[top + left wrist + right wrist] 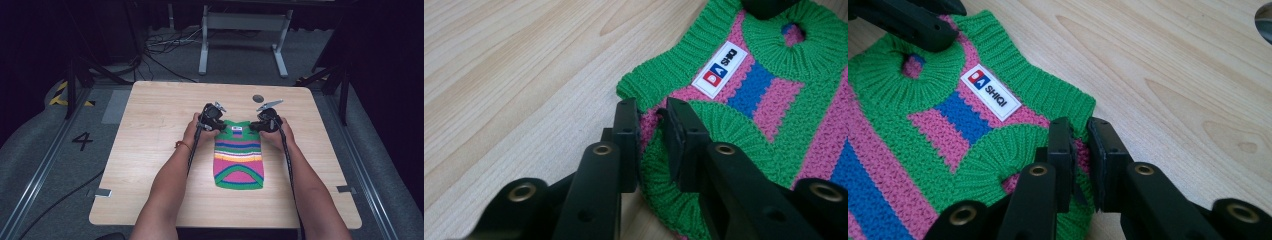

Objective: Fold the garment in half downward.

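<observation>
While you are holding the small knitted sweater (pixel 238 157) by its two shoulder corners, it is lying flat near the middle of the wooden table (pixel 150 145), with the neck end pointing away from you. Your left gripper (pixel 650 125) is closing narrow on the corner beside one armhole; in the left gripper view its jaws are standing close together with a fold of pink and green knit between them. Your right gripper (pixel 1080 142) is doing the same at the other corner, its jaws nearly together and pinching the ribbed green edge.

I am judging that the grasp step is being finished, and that the lift or the fold is not yet begun. For the next move you are needing to raise both corners together and evenly, because the knit is soft and stretchy and one side can slip out or pull long.

The sweater is made of thick yarn, with green ribbed borders, pink and blue stripes, and a smooth white label (pixel 990 92) near the neck. The table is pale wood grain, smooth and hard.
</observation>
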Demonstrator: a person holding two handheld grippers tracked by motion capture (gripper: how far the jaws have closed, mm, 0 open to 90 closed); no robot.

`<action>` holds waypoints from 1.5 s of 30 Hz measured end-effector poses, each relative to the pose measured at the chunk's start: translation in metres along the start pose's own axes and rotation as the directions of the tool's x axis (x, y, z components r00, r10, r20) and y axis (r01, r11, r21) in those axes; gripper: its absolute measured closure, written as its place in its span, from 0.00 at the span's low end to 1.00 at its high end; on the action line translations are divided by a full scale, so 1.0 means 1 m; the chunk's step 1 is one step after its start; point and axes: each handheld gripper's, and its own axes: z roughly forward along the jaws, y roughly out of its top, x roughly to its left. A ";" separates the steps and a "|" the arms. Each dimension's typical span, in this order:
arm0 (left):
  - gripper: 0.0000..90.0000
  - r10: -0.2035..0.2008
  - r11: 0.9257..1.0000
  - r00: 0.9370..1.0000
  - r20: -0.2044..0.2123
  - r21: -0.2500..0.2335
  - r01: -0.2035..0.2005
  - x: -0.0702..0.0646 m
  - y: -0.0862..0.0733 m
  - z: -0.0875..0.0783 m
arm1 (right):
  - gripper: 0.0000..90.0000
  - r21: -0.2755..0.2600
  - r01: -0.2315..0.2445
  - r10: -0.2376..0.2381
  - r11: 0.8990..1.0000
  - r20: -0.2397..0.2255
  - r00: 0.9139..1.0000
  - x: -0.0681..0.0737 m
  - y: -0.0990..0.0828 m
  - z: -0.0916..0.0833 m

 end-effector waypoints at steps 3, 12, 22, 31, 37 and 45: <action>0.65 -0.032 0.999 0.999 -0.032 -0.023 0.031 0.004 0.001 -0.001 | 0.83 0.002 0.018 -0.018 1.000 0.008 1.000 0.003 0.003 -0.001; 0.53 -0.071 0.997 0.994 -0.082 -0.029 0.069 0.005 0.006 0.006 | 0.72 -0.041 0.006 -0.004 0.999 0.035 0.999 0.001 0.009 0.002; 0.55 -0.107 0.994 0.994 -0.038 -0.035 0.106 0.006 0.004 0.009 | 0.67 -0.031 -0.038 0.039 0.999 0.013 0.999 -0.003 0.006 0.011; 0.91 0.003 1.000 1.000 -0.010 -0.006 -0.003 0.001 0.009 0.007 | 0.93 -0.051 -0.027 0.026 0.998 -0.020 0.999 0.002 0.005 0.011; 0.93 0.033 0.999 0.997 -0.075 -0.016 -0.035 0.000 0.016 0.001 | 0.93 -0.100 -0.036 0.035 0.994 -0.016 0.999 0.002 0.007 0.002; 0.93 0.047 0.998 0.993 -0.108 -0.044 -0.052 0.005 0.029 -0.022 | 0.94 -0.186 -0.011 0.009 0.983 -0.008 1.000 0.005 0.022 -0.012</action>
